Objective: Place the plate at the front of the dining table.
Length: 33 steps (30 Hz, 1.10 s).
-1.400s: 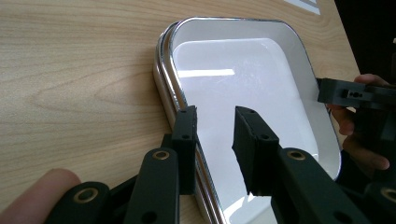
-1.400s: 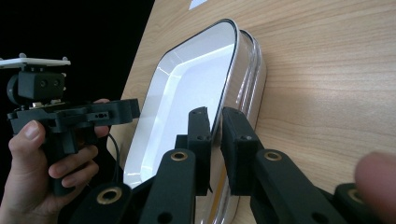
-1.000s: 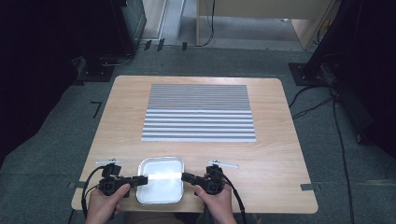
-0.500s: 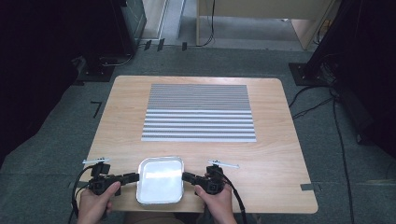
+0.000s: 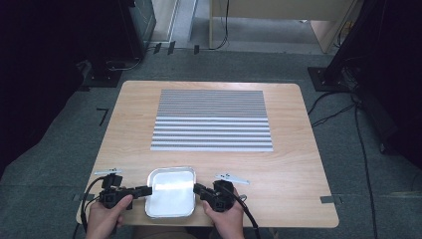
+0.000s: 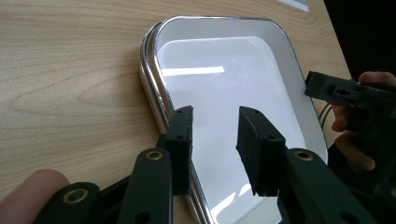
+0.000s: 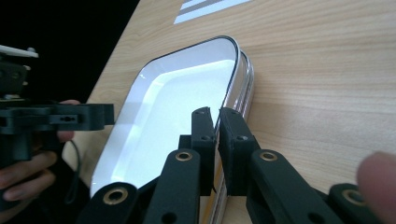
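We have the metal tray (image 5: 170,193) at the table's (image 5: 298,174) near edge between both hands, our right gripper (image 7: 217,122) just closing onto its right rim, our left gripper (image 6: 212,128) part-open astride the left rim, not pinching

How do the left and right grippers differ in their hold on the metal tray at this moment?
The left gripper has its jaws standing apart, straddling the metal tray's rim without pinching it; the right gripper has just closed its jaws, clamping the rim on the opposite side. The left gripper's inner jaw hangs over the tray's white inside, while the right gripper's jaws sit tight together on the edge. Both come in low from the tray's sides near the table's front edge.
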{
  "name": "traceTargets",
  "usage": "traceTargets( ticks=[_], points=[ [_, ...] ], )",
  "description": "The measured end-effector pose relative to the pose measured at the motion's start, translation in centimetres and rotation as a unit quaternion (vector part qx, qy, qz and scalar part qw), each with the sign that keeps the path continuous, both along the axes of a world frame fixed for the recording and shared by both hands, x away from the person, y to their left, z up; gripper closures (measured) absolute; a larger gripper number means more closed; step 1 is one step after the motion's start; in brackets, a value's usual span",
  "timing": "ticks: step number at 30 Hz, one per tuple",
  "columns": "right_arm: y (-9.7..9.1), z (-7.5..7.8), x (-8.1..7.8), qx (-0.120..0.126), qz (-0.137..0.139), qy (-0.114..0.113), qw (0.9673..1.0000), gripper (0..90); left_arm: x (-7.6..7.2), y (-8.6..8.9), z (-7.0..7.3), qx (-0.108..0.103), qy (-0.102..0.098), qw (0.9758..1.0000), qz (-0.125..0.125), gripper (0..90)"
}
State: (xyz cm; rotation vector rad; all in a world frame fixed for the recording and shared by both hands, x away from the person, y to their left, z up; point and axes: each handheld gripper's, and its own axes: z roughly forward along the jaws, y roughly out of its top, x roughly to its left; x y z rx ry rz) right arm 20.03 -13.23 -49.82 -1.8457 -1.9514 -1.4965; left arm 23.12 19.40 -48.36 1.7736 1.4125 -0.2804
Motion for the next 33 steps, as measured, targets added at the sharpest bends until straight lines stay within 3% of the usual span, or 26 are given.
traceTargets(
  ticks=[3,7,12,19,20,26,33],
  points=[
    [0.5,0.1,-0.3,-0.023,-0.008,-0.014,0.9996,86.5,0.0,0.0,0.0,-0.001,-0.001,1.0000,0.000,66.4],
    [1.5,0.3,-0.9,-0.065,-0.031,-0.037,0.9967,86.7,0.0,0.0,0.0,-0.002,-0.001,1.0000,0.000,66.5],
    [3.0,0.3,-1.7,-0.123,-0.057,-0.070,0.9883,86.4,0.0,-0.1,0.0,-0.004,-0.002,1.0000,-0.003,66.6],
    [4.0,-0.2,-2.1,-0.155,-0.067,-0.074,0.9828,85.4,0.0,-0.4,0.0,-0.007,-0.001,0.9999,-0.007,66.7],
    [4.4,-0.3,-2.4,-0.172,-0.074,-0.085,0.9787,86.3,0.0,-0.5,-0.1,-0.007,-0.001,0.9999,-0.010,66.7],
    [4.9,-0.4,-2.7,-0.181,-0.100,-0.091,0.9741,88.4,-0.1,-0.6,-0.1,-0.005,-0.002,0.9999,-0.012,66.4],
    [4.8,-0.4,-2.9,-0.158,-0.129,-0.090,0.9749,89.8,-0.1,-0.5,0.0,-0.006,-0.006,0.9999,-0.007,65.7]
  ],
)
